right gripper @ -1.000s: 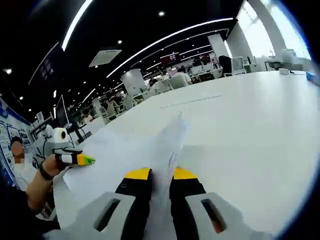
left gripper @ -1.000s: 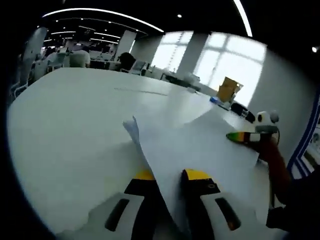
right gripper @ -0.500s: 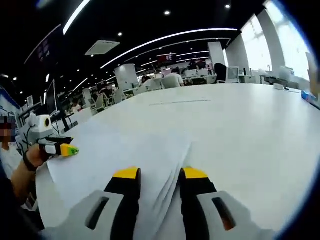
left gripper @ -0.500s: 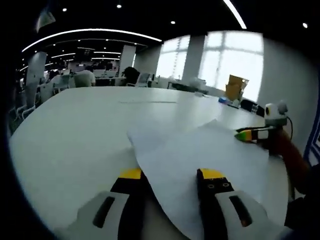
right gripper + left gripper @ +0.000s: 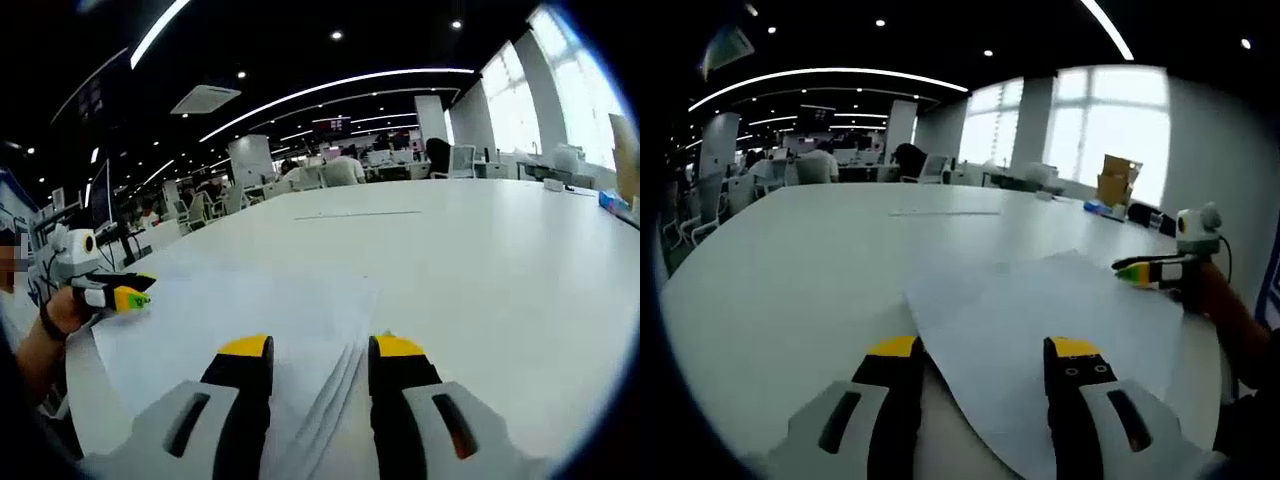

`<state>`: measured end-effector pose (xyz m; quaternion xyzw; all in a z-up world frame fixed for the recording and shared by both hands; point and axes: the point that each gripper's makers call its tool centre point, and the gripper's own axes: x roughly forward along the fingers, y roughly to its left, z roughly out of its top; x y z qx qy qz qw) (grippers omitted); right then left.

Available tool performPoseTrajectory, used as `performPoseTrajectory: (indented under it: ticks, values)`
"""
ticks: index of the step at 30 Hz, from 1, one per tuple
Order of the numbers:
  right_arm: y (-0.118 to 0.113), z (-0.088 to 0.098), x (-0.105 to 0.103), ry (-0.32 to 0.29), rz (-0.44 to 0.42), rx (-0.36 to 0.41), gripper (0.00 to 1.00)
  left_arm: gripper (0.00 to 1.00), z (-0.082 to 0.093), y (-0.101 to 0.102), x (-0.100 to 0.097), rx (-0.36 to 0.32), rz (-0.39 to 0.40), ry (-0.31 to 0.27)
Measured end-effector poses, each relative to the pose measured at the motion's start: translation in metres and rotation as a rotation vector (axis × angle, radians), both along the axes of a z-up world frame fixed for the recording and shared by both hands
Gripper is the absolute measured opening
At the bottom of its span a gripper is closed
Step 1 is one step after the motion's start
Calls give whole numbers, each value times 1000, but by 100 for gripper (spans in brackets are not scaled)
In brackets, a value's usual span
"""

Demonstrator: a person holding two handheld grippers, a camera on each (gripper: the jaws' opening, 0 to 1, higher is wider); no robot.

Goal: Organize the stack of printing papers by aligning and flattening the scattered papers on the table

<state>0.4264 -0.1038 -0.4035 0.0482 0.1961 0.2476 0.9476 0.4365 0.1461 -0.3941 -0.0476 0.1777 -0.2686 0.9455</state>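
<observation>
Paper stack point(image 5: 1040, 320) lies flat on the smooth white table point(image 5: 790, 260), thin matte sheets fanned slightly, offset edges showing near the right gripper point(image 5: 320, 350). Left gripper point(image 5: 985, 350) has yellow-tipped black jaws spread wide, holding nothing, a sheet corner between them. Right gripper's jaws are equally apart and empty, over the fanned edges point(image 5: 335, 385). Stack sits near the table's close edge. Beyond it, bare tabletop runs wide to the far edge, then chairs point(image 5: 300, 180) and windows point(image 5: 1110, 120).
</observation>
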Motion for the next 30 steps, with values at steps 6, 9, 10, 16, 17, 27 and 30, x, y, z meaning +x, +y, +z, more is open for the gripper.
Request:
performPoseTrajectory:
  ticks: [6,9,10,16,17,27,30]
  values:
    - [6,-7,-2,14,21,-34,35,54,-6,-8,-3,16,-31,17]
    - [4,-4,-2,2,17,-29,36,55,-7,-8,-7,43,-29,10]
    - [3,-3,-2,-3,14,-24,37,55,-6,-7,-7,46,-26,3]
    - [3,4,-2,-21,17,26,47,60,-1,0,-6,45,-12,-23]
    - [3,4,-1,-23,14,28,49,62,0,0,-6,49,-10,-33]
    - [-2,5,2,-33,6,25,76,81,8,5,-9,108,16,-116]
    - [-4,5,4,-43,1,16,85,89,10,11,-8,122,36,-136]
